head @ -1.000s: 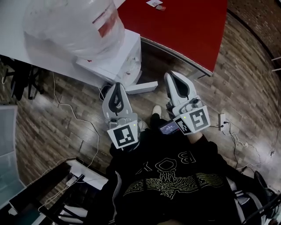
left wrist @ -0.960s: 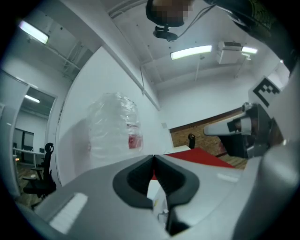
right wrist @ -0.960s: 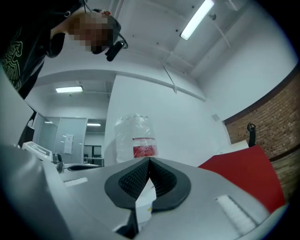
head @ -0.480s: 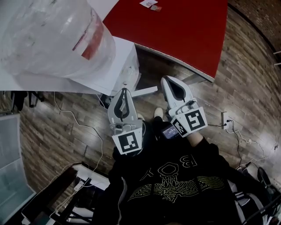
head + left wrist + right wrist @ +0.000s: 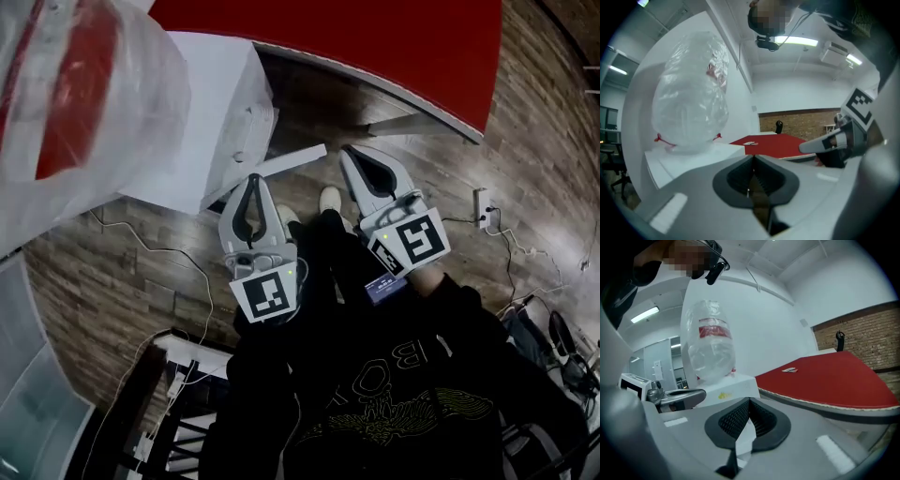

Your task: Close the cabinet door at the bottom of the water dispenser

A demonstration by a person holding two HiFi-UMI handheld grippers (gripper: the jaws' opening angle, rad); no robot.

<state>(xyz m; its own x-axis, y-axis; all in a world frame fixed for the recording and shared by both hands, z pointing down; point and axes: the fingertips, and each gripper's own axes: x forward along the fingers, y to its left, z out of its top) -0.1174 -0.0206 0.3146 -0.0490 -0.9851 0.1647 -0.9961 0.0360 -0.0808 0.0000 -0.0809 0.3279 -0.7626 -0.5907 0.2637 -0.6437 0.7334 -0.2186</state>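
Outlined letters "BO" on the black sweatshirt (image 5: pixel 398 357), seen upside down, nothing else legible

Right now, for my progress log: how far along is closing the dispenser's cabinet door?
Nothing is done: the white cabinet door of the white water dispenser stands ajar. The left gripper and right gripper are shut and empty beside it. Pushing it closed remains.

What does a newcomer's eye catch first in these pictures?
A large clear plastic water bottle with a red label fills the head view's upper left, atop the white water dispenser. A red tabletop spans the top; below it, the left gripper and right gripper show shut jaws.
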